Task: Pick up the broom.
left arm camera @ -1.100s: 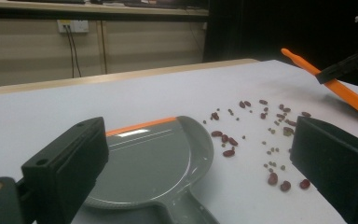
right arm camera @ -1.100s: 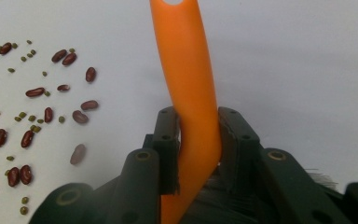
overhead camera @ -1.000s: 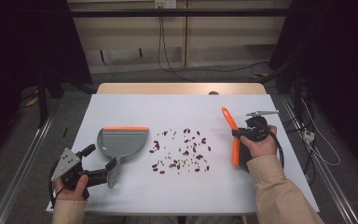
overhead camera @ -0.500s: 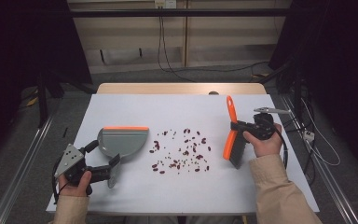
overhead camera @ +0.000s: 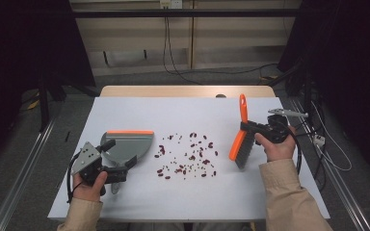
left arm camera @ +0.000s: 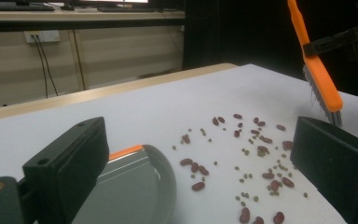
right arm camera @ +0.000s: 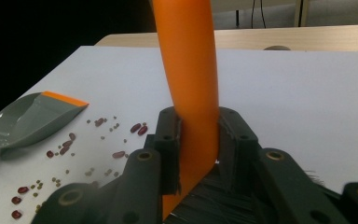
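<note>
You clamped the right gripper (overhead camera: 256,132) on the orange-handled brush (overhead camera: 240,132), bristles down at three o'clock of the scattered red beans (overhead camera: 188,156), ready to sweep; your left gripper (overhead camera: 120,166) was open.

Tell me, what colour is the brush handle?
Orange; the brush handle shows best in the right gripper view.

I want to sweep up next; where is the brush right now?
In the high view the brush is at the table's right side, clamped in the right gripper, just right of the scattered beans.
</note>
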The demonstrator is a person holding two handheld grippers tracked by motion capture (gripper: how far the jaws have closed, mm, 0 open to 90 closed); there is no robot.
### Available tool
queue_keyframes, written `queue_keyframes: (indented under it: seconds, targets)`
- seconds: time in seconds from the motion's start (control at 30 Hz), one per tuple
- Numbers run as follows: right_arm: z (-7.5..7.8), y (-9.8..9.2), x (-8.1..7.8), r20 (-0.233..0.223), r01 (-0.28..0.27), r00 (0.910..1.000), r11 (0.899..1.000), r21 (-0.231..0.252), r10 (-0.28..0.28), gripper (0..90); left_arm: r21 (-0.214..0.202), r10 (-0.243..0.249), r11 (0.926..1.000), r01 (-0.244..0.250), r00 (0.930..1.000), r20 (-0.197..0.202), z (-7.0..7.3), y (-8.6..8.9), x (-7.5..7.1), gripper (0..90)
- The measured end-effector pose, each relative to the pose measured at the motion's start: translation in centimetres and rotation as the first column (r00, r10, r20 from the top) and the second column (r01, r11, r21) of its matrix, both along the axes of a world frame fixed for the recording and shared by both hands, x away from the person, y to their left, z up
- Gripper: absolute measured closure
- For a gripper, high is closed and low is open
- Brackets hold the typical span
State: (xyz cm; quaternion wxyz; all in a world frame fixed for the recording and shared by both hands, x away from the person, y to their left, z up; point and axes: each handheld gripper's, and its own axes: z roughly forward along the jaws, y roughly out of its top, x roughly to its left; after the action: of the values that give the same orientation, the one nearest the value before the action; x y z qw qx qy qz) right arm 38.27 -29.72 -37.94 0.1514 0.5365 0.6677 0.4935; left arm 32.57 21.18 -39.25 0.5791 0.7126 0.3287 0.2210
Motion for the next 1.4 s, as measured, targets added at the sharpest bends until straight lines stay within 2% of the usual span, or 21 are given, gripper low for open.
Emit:
queue_keyframes:
  seconds: [0.27, 0.43, 0.5, 0.73, 0.9, 1.1, 1.4]
  targets:
    - [0.8, 0.3, -0.3, 0.037, -0.011, 0.9993, 0.999, 0.031, 0.01, 71.7, -0.004, -0.03, 0.9995, 0.03, 0.9994, -0.016, 0.6, -1.4, 0.4, 4.0]
    - [1.6, 1.0, -0.3, 0.058, -0.023, 0.9981, 0.999, 0.041, 0.02, 71.7, -0.008, -0.071, 0.9974, 0.071, 0.997, -0.03, 1.2, -3.2, 0.8, 3.0]
    - [1.8, 1.4, -0.2, 0.064, -0.027, 0.9976, 0.998, 0.053, 0.024, 71.7, 0.004, -0.086, 0.9962, 0.087, 0.9954, -0.042, 1.3, -4.0, 1.1, 2.9]
    - [2.4, 3.1, 0.4, 0.077, -0.055, 0.9958, 0.996, 0.071, 0.05, 71.7, -0.007, -0.138, 0.9904, 0.138, 0.9866, -0.088, 1.5, -6.3, 1.9, 2.9]
    - [2.7, 4.6, 0.8, 0.082, -0.07, 0.9946, 0.994, 0.084, 0.064, 71.7, -0.005, -0.147, 0.9891, 0.147, 0.9826, -0.114, 1.6, -7.9, 2.3, 3.2]
    - [3.1, 6.5, 1.3, 0.089, -0.107, 0.9911, 0.991, 0.085, 0.099, 71.7, -0.005, -0.161, 0.9869, 0.162, 0.9795, -0.122, 1.7, -9.7, 2.7, 3.8]
    - [3.3, 9.6, 1.8, 0.098, -0.151, 0.9849, 0.985, 0.083, 0.142, 71.6, -0.012, -0.209, 0.9777, 0.21, 0.9642, -0.164, 1.3, -12.4, 3.3, 10.3]
